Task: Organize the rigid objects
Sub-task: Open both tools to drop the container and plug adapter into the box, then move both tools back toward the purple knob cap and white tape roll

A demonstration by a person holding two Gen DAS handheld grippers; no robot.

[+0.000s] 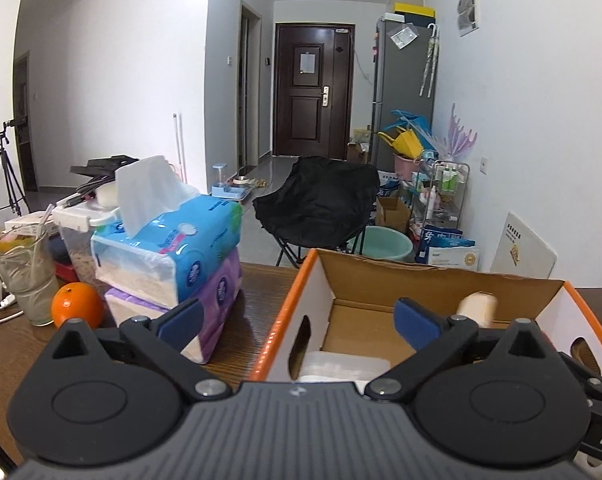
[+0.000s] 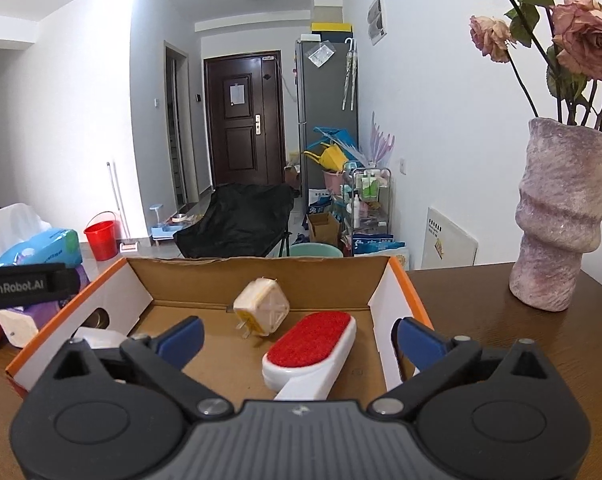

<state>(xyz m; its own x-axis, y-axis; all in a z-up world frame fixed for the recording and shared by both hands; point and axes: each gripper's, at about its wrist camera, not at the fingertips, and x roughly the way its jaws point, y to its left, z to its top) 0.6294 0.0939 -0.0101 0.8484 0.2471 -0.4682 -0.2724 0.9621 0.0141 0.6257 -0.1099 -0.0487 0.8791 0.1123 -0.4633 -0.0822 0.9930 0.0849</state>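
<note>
Right hand-held gripper (image 2: pixel 299 340) spread, empty; lint brush (image 2: pixel 309 354) in box (image 2: pixel 397 280), handle nearest camera

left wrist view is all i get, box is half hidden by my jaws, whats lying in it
Observer: A lint brush with a red pad lies on the box floor, handle toward the right gripper.
Operator: is that gripper holding it
Observer: No, its jaws stand open above the brush, not touching it.
Operator: the cream thing at the back
Observer: A cream faceted plug adapter, tilted on a corner, beside the brush's far end.
</note>
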